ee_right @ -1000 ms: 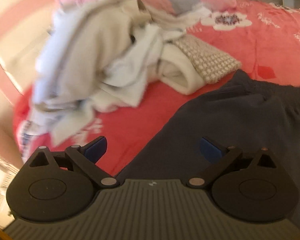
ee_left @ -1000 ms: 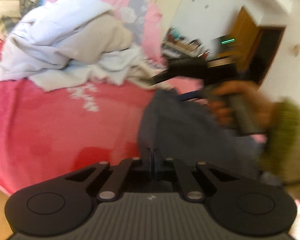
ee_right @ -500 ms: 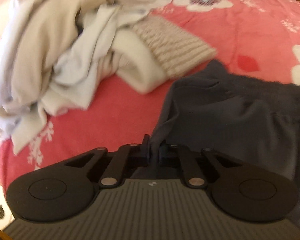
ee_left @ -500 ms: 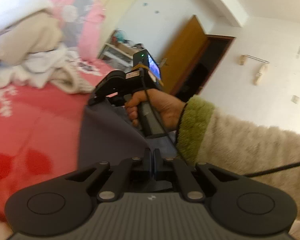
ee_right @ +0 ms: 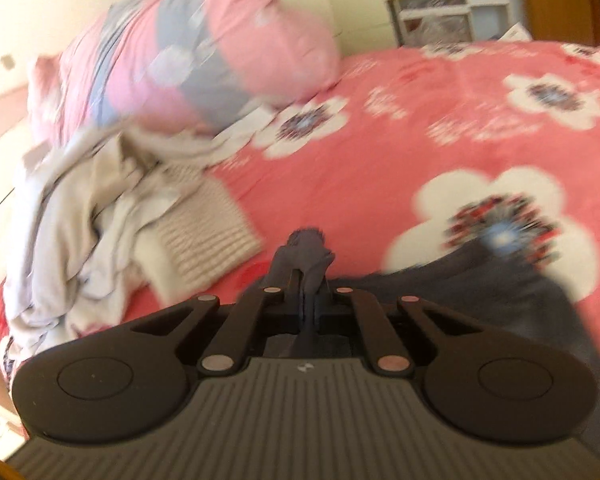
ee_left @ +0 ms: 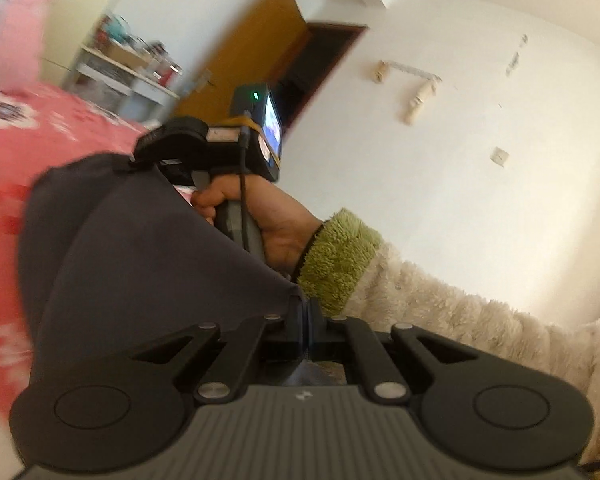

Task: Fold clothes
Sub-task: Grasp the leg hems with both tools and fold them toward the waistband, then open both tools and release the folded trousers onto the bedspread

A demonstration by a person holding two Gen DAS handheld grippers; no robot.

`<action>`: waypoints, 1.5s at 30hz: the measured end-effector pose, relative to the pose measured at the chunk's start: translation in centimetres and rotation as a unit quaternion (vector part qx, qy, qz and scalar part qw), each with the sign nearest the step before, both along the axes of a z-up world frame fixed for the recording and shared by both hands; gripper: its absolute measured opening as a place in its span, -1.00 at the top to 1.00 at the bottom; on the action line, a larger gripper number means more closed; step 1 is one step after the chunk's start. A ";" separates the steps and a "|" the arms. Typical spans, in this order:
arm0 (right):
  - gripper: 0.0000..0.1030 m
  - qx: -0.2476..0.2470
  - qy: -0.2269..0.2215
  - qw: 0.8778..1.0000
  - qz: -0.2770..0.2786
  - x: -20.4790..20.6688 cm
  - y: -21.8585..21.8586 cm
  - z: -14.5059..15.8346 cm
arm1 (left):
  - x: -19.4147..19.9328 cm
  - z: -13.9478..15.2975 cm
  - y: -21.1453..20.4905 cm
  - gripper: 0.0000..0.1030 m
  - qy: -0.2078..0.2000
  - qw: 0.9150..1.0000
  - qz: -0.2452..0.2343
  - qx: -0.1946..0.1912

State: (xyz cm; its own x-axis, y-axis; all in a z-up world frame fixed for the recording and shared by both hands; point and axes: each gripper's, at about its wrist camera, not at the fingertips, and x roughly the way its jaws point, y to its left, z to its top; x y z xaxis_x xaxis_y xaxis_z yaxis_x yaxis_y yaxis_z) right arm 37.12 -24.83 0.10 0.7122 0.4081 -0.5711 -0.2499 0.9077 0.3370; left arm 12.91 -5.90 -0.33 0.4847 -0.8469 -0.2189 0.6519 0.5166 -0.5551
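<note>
Both the left gripper and right gripper are clamped on the dark grey soft fabric garment, lifted taut above the red floral bedspread, apparently mid-fold; next move likely requires laying the edges together evenly.

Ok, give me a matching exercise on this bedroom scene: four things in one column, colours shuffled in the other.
Things:
1. garment clamped in both grippers
2. bedspread
3. door
4. sleeve cuff

Colours:
A. green
B. dark grey
C. red with white flowers
D. orange-brown

Pairs: 1-B, 2-C, 3-D, 4-A
</note>
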 end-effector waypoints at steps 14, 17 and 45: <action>0.43 0.111 0.069 0.984 -0.124 0.2 -20.2 -10.6 | 9.6 -6.3 -11.5 0.94 0.108 0.989 -0.074 0.066; 0.24 0.181 0.030 0.971 -0.153 -5.0 -24.3 -9.7 | 10.5 -5.4 -10.4 0.93 0.118 0.989 -0.069 0.058; -0.19 0.305 -0.032 0.900 -0.310 -48.5 -29.7 -15.6 | 10.1 -10.0 -27.8 -0.04 0.339 0.924 -0.124 0.126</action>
